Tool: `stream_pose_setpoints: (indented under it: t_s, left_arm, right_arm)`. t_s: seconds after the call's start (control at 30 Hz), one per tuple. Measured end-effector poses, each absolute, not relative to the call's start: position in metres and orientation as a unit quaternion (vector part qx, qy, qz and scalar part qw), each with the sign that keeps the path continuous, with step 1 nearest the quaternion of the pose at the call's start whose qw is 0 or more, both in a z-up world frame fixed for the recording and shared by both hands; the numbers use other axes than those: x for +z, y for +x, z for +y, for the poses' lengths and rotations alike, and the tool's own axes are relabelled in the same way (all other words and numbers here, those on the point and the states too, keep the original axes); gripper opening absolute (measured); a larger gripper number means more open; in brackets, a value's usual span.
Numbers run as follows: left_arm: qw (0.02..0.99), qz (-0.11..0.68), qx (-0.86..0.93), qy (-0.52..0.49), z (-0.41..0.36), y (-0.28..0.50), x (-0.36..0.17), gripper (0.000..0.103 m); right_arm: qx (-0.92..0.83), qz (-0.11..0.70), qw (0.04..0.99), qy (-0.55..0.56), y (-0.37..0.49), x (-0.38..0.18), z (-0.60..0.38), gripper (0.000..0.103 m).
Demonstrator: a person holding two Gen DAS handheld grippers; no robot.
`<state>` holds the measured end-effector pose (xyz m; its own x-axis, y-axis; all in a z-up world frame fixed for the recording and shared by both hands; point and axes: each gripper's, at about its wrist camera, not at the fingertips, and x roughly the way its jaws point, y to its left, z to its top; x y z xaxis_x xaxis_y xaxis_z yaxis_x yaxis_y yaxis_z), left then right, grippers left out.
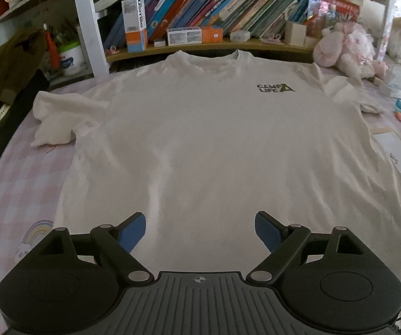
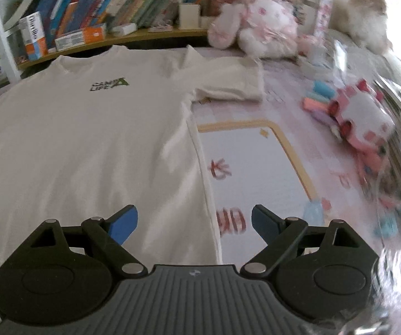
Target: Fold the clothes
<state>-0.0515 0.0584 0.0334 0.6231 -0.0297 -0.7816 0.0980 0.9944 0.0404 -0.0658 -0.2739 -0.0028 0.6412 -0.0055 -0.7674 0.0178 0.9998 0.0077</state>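
Observation:
A white T-shirt with a small green "CAMP LIFE" logo lies flat, front up, on a pink checked bed cover, collar away from me. Its left sleeve is crumpled outward; its right sleeve lies spread to the side. My left gripper hovers open over the shirt's lower middle, nothing between its blue pads. My right gripper stands open above the shirt's right side seam, holding nothing. The shirt fills the left half of the right wrist view.
A bookshelf with books and boxes runs behind the collar. Pink plush toys sit at the back right. A pink toy vehicle and small items lie right of the shirt. Dark clothing hangs at the left.

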Motion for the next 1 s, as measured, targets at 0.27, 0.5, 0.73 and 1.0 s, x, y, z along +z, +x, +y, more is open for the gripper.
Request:
stream_pose_setpoints:
  t_s: [0.27, 0.5, 0.73, 1.0]
  left_arm:
    - [0.893, 0.450, 0.017, 0.025, 0.041, -0.034, 0.042, 0.088]
    - [0.891, 0.451, 0.037, 0.028, 0.032, -0.020, 0.047, 0.088]
    - [0.897, 0.441, 0.036, 0.017, 0.044, 0.004, 0.046, 0.088]
    - [0.910, 0.414, 0.024, -0.023, 0.100, 0.025, 0.045, 0.088]
  right_arm:
    - [0.076, 0.420, 0.904, -0.023, -0.040, -0.016, -0.273, 0.089]
    - [0.109, 0.423, 0.899, -0.024, -0.030, -0.027, -0.270, 0.089]
    - [0.096, 0.433, 0.896, -0.030, -0.029, -0.034, -0.264, 0.089]
    - [0.032, 0.420, 0.905, -0.058, -0.037, -0.020, -0.229, 0.089]
